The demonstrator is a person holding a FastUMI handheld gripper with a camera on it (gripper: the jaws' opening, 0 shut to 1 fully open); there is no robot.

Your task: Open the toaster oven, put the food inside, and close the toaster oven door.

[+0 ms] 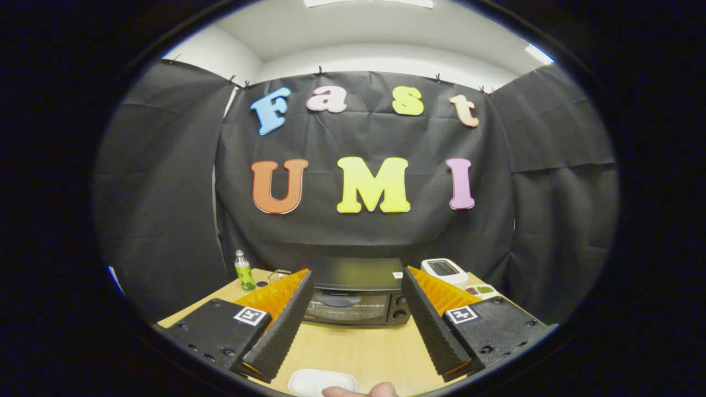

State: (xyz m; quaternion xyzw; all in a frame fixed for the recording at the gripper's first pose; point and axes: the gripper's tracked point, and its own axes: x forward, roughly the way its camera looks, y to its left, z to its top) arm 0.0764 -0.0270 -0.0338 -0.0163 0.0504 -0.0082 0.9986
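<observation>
Toaster oven (356, 298) sits at the far side of the wooden bench (353, 347), door closed, framed between the fingers of the tool (357, 278), which are spread wide and hold nothing. A green bottle (244, 271) stands to its left, a white device (444, 270) to its right. A white plate (320, 381) lies nearest, below the fingers.

A green bottle (244, 271) and a white scale (444, 270) stand on the wooden table (353, 347).

Bright, even light falls from ceiling panels (368, 3) at twelve and two o'clock. Fisheye bending curves the worktop (353, 344) edges. Soft glare sits on the toaster oven (353, 295) door; focus is sharp.
</observation>
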